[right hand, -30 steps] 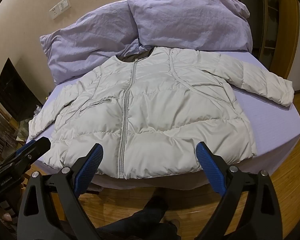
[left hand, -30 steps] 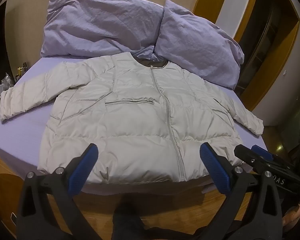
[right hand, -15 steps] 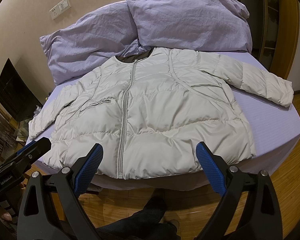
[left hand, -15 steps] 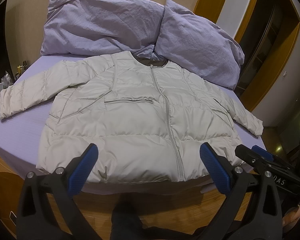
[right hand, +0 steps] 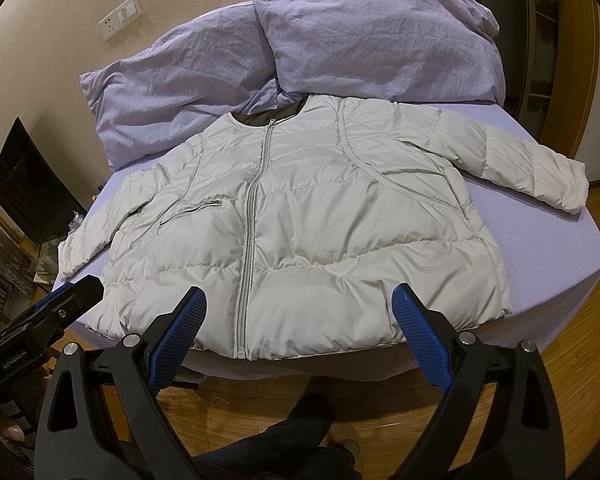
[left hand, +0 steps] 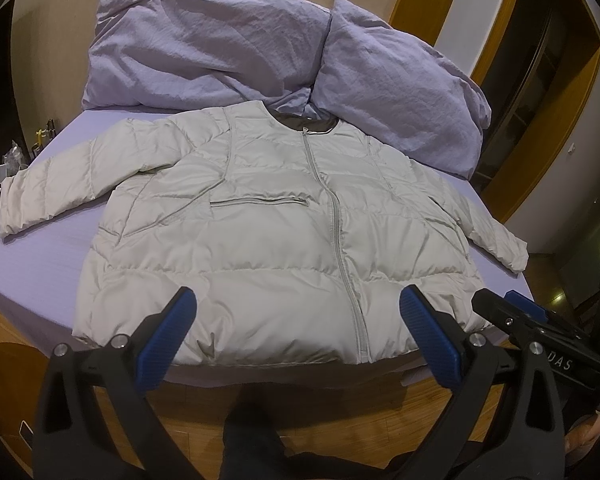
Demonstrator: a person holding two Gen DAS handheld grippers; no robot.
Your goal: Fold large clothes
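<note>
This is a bedroom in a home. A bed [right hand: 548, 236] with a lilac fitted sheet fills the middle, and two crumpled lilac pillows [right hand: 376, 40] lean against the beige wall at its head. A white wall socket [right hand: 120, 17] sits above the pillows. Wood plank flooring [right hand: 560, 364] runs past the bed's foot, and wood-trimmed doorways [left hand: 556, 128] stand beside the bed.

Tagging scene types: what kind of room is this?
Most likely a bedroom: a bed under a lilac sheet, two pillows by the wall, wood floor. A pale puffer jacket lies flat.
</note>
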